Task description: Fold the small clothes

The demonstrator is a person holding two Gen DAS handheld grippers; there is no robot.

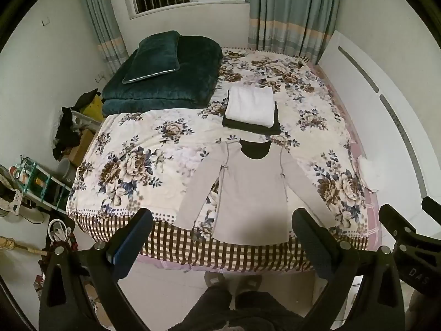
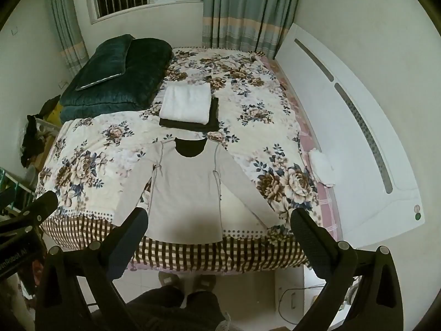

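A grey long-sleeved top (image 1: 252,190) lies flat and spread out at the near edge of the bed, sleeves angled outward, dark neck opening away from me; it also shows in the right wrist view (image 2: 187,193). Behind it sits a stack of folded clothes, white on black (image 1: 252,109) (image 2: 187,104). My left gripper (image 1: 222,227) is open and empty, held above the floor in front of the bed, short of the top's hem. My right gripper (image 2: 219,226) is open and empty, at the same height beside it.
The bed carries a floral cover (image 1: 143,151) with a checked edge. A dark green quilt and pillow (image 1: 165,74) lie at the back left. A white headboard (image 2: 344,127) runs along the right. Cluttered shelves (image 1: 35,182) stand on the left. The person's feet (image 2: 187,281) are below.
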